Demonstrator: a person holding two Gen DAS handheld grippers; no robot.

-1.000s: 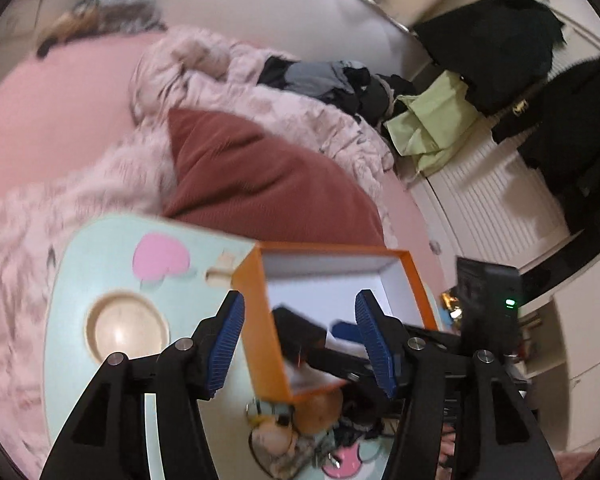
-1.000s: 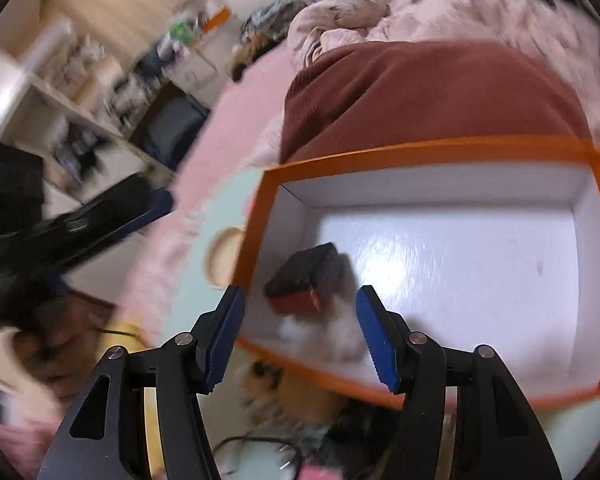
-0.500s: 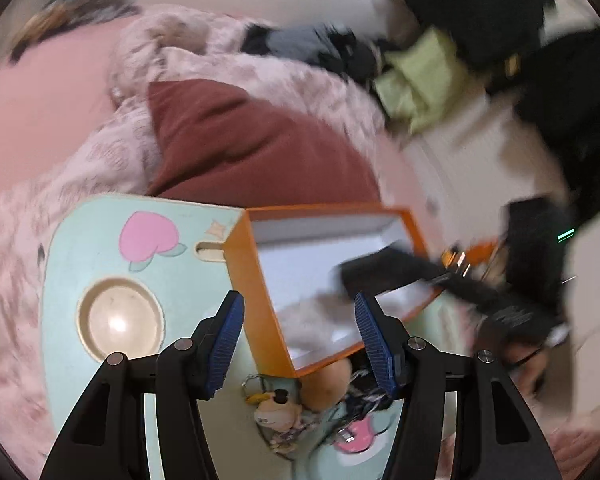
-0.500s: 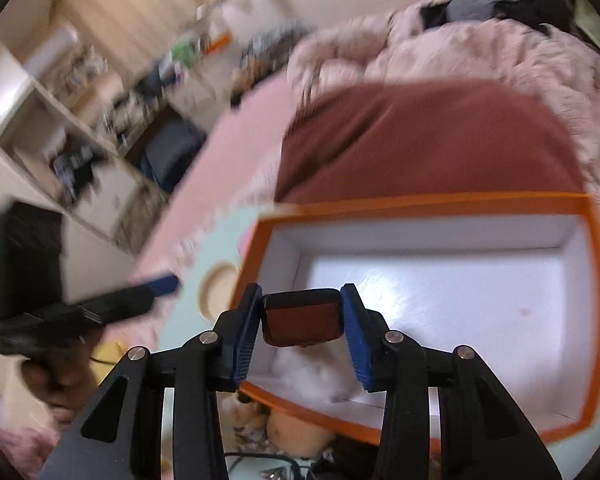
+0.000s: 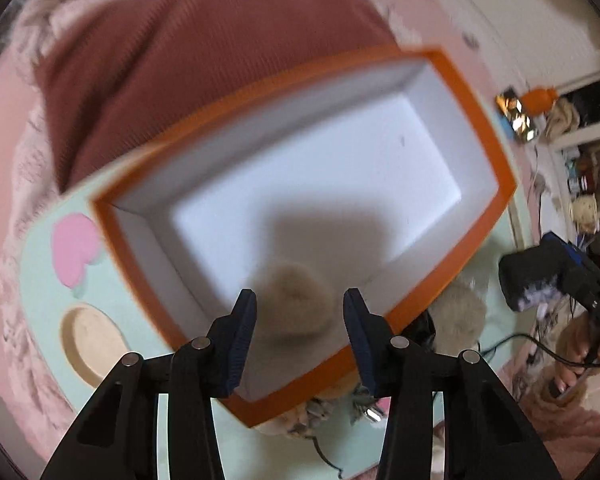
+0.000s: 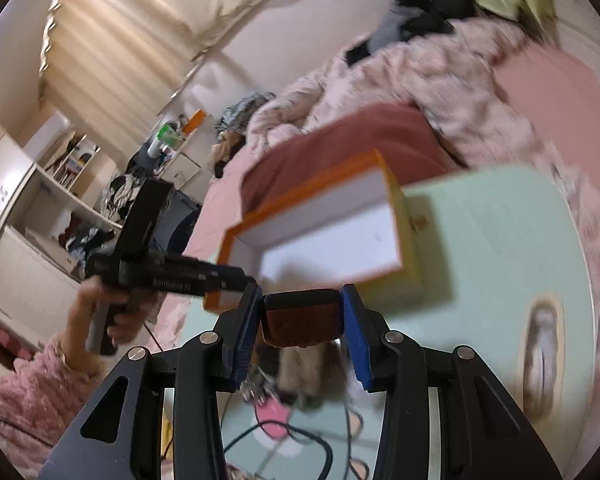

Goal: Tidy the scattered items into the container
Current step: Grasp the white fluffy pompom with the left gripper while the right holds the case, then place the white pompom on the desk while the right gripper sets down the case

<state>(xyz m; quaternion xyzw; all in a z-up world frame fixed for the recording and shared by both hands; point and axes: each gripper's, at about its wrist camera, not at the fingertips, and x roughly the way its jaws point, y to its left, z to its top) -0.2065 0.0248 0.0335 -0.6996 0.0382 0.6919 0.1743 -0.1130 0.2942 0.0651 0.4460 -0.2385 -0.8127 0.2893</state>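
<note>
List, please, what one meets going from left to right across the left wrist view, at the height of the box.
Pink heart mark on the mint tray → orange box with the fluffy beige ball inside → right gripper at the far right edge.

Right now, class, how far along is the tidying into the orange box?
Done: one fluffy beige pompom lies inside the orange-rimmed white box. In hand: the right hand-held gripper clamps a small brown-and-black case outside the box. Left: keychain clutter on the mint table.
</note>
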